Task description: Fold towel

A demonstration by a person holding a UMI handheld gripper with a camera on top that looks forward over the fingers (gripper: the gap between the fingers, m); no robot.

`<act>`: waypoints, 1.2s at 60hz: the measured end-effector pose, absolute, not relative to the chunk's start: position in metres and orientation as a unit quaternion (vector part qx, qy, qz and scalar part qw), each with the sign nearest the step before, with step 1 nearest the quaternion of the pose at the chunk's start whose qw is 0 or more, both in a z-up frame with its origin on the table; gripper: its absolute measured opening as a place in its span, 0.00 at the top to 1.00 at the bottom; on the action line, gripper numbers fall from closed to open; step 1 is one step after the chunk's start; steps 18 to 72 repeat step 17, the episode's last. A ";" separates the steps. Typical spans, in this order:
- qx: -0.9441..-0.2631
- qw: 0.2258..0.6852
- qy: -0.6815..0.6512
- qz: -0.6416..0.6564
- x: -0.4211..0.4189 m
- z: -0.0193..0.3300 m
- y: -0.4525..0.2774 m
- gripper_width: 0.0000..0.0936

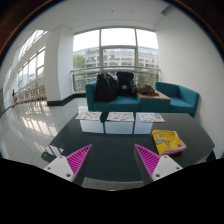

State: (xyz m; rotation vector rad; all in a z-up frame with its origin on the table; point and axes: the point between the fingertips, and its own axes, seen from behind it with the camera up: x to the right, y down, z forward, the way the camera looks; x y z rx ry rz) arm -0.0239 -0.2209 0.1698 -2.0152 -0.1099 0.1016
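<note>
My gripper (113, 160) is open and empty, its two pink-padded fingers (76, 158) spread wide above a dark glossy table (110, 140). No towel shows in this view. Nothing stands between the fingers; only the bare dark tabletop lies ahead of them.
A yellow and pink box (167, 141) lies on the table just beyond the right finger. Several printed sheets (119, 117) lie along the table's far edge. Beyond stands a teal sofa (140, 97) with dark bags (114, 85) on it, before large windows (115, 50).
</note>
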 end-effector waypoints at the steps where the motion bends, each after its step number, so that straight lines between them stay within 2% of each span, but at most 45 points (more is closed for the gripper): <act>1: -0.844 0.533 -0.047 0.042 -0.025 0.171 -0.222 0.10; 72: -0.844 0.532 -0.048 0.049 -0.030 0.173 -0.230 0.10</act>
